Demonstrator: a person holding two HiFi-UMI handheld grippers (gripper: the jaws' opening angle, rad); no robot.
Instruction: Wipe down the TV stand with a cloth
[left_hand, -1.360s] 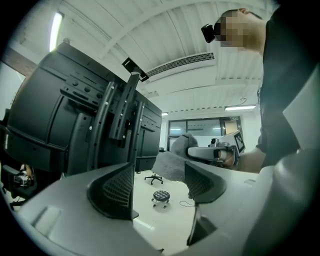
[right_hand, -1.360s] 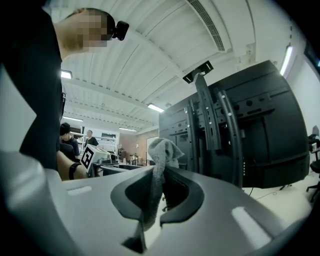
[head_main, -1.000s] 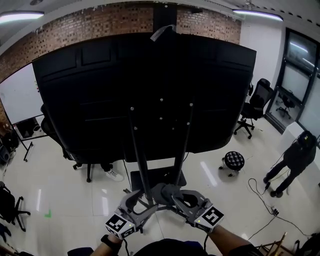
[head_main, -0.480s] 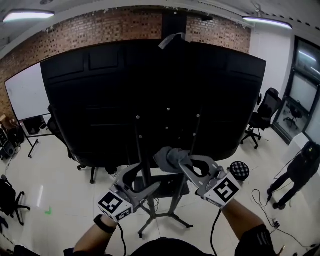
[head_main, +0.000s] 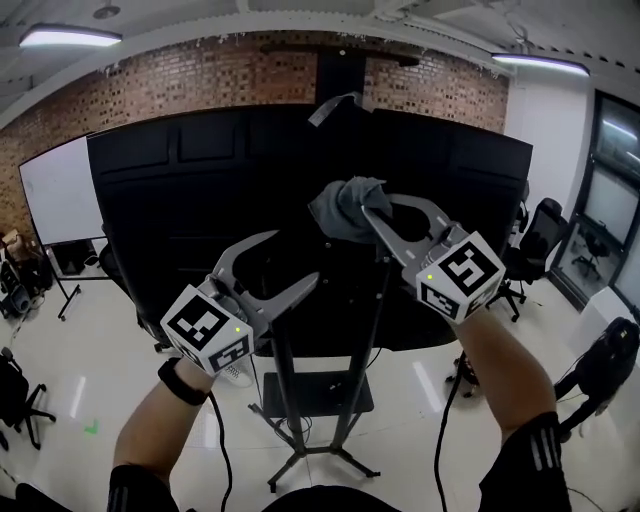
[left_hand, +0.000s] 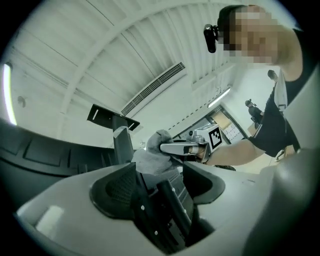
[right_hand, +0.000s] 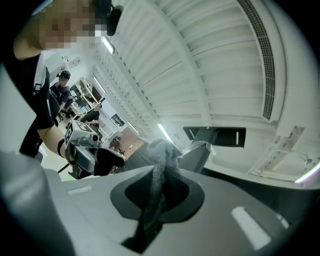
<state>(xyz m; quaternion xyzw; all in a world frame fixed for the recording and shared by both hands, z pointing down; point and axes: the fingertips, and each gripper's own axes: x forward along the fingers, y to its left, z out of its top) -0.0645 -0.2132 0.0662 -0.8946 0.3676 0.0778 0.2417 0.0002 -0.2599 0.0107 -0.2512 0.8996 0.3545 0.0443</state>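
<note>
Head view: TV back panel (head_main: 200, 200) fills the middle, with its lower edge above the stand poles (head_main: 285, 380) and stand shelf (head_main: 315, 392). Open floor (head_main: 120, 380) lies left of the stand base. An office chair (head_main: 535, 240) stands off to the right and a whiteboard (head_main: 55, 200) to the left. Both forearms are raised. The right gripper (head_main: 368, 212) is the higher one and clamps a grey cloth (head_main: 345, 208) in front of the upper panel; contact with the panel cannot be told. The left gripper (head_main: 295, 262) sits lower and beside it, jaws spread.

Left gripper view: the left gripper (left_hand: 159, 190) has its jaws apart and holds nothing. The cloth (left_hand: 152, 155) is beyond it, in the right gripper (left_hand: 182, 147).

Right gripper view: the right gripper (right_hand: 157, 200) is clenched on the cloth (right_hand: 159, 175), which bunches past the tips. The left gripper (right_hand: 87, 152) is at the left.
</note>
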